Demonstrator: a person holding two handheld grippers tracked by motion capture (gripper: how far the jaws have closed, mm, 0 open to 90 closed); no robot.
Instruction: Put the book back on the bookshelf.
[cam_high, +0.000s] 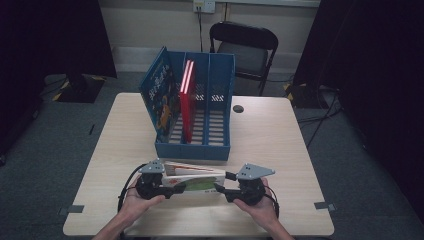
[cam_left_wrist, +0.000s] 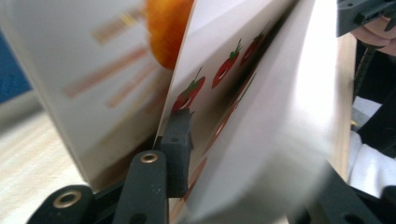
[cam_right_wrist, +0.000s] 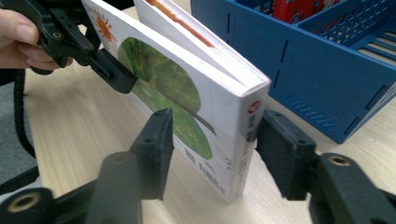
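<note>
From the high view, a white picture book (cam_high: 192, 179) stands on its edge at the near side of the wooden table (cam_high: 270, 145), held between the left gripper (cam_high: 170, 191) at its left end and the right gripper (cam_high: 222, 191) at its right end; just beyond it sits a blue file rack (cam_high: 220, 100) with a blue book (cam_high: 162, 95) leaning in its left slot and a red book (cam_high: 187, 97) upright in the middle one. The right slot looks free, so the sensible move is probably to keep the book upright, lift both ends together and lower it in spine-first without fanning the pages. In the left gripper view, one black pad (cam_left_wrist: 180, 140) lies against a page printed with strawberries while the cover side (cam_left_wrist: 84, 79) splays away – the opposite jaw is lost behind blurred paper, so I cannot tell whether this tool truly clamps. In the right gripper view, the jaws straddle the spine end (cam_right_wrist: 247, 135): the right pad (cam_right_wrist: 280, 149) touches the spine, yet the left pad (cam_right_wrist: 156, 140) seems just shy of the cover, so the grip looks unfinished – closing fully before lifting would be wise. The book's title and the rack's far wall are cut off.
</note>
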